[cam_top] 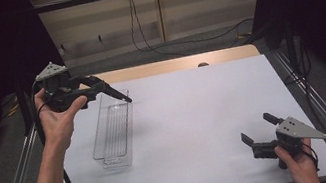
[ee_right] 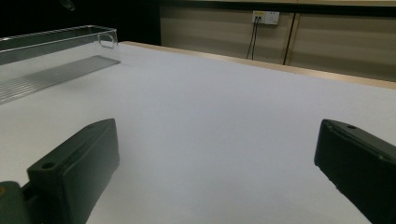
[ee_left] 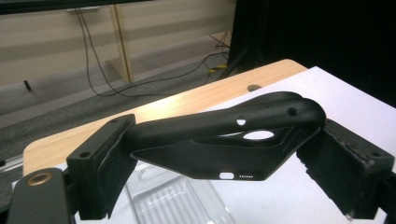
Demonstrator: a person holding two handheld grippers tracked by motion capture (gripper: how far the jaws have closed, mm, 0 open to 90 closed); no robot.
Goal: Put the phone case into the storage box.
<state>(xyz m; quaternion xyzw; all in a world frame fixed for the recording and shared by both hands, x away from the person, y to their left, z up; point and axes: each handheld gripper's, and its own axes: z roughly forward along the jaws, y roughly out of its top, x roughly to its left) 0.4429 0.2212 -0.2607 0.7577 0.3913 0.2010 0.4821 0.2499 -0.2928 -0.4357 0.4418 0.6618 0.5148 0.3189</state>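
Observation:
A black phone case [ee_left: 219,140] is pinched edge to edge between the jaws of my left gripper [ee_left: 224,163] and bows upward from the squeeze. In the high view my left gripper [cam_top: 83,89] hangs in the air over the far end of a clear plastic tray [cam_top: 112,131], and the phone case [cam_top: 111,92] sticks out to the right over it. The tray [ee_left: 177,200] lies just below the case and holds nothing. My right gripper [cam_top: 258,128] rests low near the table's front right, open, with nothing between its jaws. From my right gripper [ee_right: 215,168], the tray [ee_right: 56,56] is far off at the left.
White paper [cam_top: 205,114] covers the table, with a wooden strip [cam_top: 171,65] along the far edge. Metal rails [cam_top: 322,114] run down both sides. Cables [cam_top: 140,29] lie on the floor beyond the table.

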